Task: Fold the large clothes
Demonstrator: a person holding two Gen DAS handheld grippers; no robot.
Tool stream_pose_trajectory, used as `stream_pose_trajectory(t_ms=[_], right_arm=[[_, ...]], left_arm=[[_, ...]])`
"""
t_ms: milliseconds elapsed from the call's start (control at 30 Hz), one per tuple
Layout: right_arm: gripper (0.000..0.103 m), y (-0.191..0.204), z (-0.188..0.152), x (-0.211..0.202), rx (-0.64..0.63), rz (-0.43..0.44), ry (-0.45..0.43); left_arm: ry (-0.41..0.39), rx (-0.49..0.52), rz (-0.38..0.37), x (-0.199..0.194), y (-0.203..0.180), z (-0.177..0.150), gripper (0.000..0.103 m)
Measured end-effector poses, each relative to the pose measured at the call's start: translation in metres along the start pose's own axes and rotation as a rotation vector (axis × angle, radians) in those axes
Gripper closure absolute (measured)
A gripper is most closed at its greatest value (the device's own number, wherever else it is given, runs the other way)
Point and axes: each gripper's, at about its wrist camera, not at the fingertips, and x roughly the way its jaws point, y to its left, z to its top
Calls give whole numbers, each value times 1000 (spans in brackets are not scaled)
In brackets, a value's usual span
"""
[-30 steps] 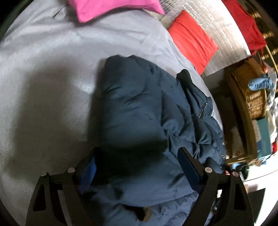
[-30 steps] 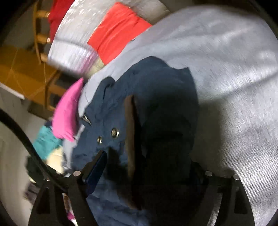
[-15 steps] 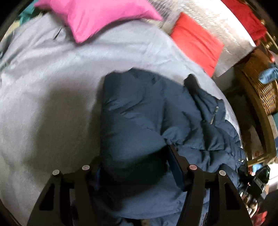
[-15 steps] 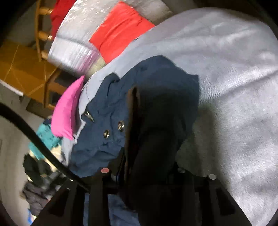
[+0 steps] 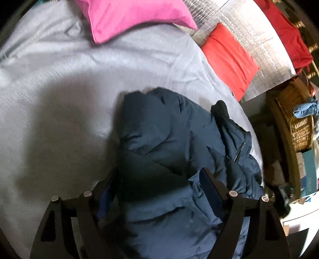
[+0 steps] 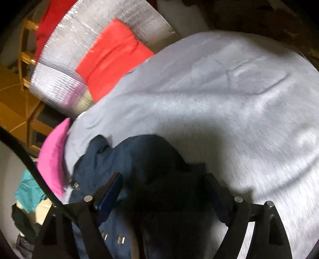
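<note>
Readable text: none in either wrist view.
Teal box by the wicker basket: print too blurred to read.
Navy padded jacket: no legible label or brand.

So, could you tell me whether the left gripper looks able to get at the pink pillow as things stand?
Probably not without moving first. The left gripper sits low over the navy jacket, whose bulk lies between its open fingers, and the pink pillow lies far across the grey sheet.
</note>
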Motion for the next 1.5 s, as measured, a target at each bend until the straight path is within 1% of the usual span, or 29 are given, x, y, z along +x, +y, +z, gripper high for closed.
stream_pose_trajectory(t_ms=[33, 67, 100, 133, 200, 267, 333, 367, 400, 433, 467, 500, 567, 600, 633, 733, 867, 933, 1033, 1100, 1133, 1167, 1200, 1233, 1300, 1367, 1400, 1433, 1500], right_arm=[[23, -1, 0, 6, -5, -21, 13], [36, 2, -1, 5, -30, -61, 4], [56, 8, -2, 7, -68, -59, 16], [62, 10, -3, 5, -76, -36, 20], [68, 17, -7, -5, -110, -42, -43], [68, 17, -13, -9, -103, -38, -88], [69, 4, -15, 5, -72, -64, -79], [69, -4, -18, 6, -34, -36, -83], [66, -6, -19, 1, -3, -11, -93], [62, -11, -21, -9, 38, 20, -102], [53, -13, -22, -18, 53, 36, -112], [40, -17, -25, -30, 62, 64, -133], [27, -24, -35, -56, 61, 94, -185], [25, -30, -41, -68, 63, 89, -193], [25, -38, -46, -76, 70, 92, -178], [25, -60, -67, -91, 130, 140, -139], [25, -70, -88, -99, 153, 181, -89], [25, -67, -94, -89, 142, 178, -52], [25, -60, -103, -62, 151, 187, 15], [27, -45, -104, -56, 101, 167, 8], [30, -34, -107, -53, 67, 183, 19], [44, -28, -110, -50, 56, 202, 39], [48, -18, -114, -49, 30, 173, 32], [52, -9, -117, -50, -16, 119, 9], [65, 5, -119, -60, -60, 108, -33], [67, 15, -122, -75, -102, 126, -87], [67, 20, -123, -81, -136, 112, -116], [67, 21, -124, -79, -151, 87, -118], [67, 14, -123, -61, -134, 13, -67]], left_arm=[[-5, -5, -14, 3, -1, 1, 23], [-13, 2, -12, 4, -4, 0, 24], [-20, 12, -5, 6, -9, -2, 28], [-29, 31, 12, 8, -15, -3, 30], [-42, 78, 48, 10, -28, -6, 30], [-53, 125, 79, 10, -37, -9, 30], [-52, 146, 105, 10, -37, -10, 30], [-40, 143, 124, 13, -35, -10, 30], [-32, 137, 134, 14, -33, -9, 30], [-23, 129, 135, 14, -31, -9, 30], [-19, 123, 133, 11, -30, -9, 30], [-20, 120, 133, 7, -30, -9, 29], [-24, 125, 126, -1, -34, -10, 29], [-27, 130, 123, -6, -35, -12, 28], [-30, 135, 119, -12, -35, -14, 27], [-27, 154, 117, -25, -36, -20, 27], [-22, 172, 132, -36, -31, -31, 26], [-8, 177, 142, -35, -29, -34, 26], [41, 200, 169, -22, -28, -42, 26], [57, 217, 193, -13, -32, -45, 26], [51, 220, 198, -11, -34, -46, 26], [45, 225, 196, -11, -36, -46, 26], [38, 233, 194, -11, -39, -46, 26], [29, 248, 200, -12, -43, -47, 26], [17, 271, 212, -13, -50, -49, 27], [3, 291, 208, -18, -55, -49, 27], [-3, 306, 214, -19, -57, -50, 27], [-2, 315, 226, -19, -57, -50, 27], [33, 312, 285, -8, -51, -51, 27]])
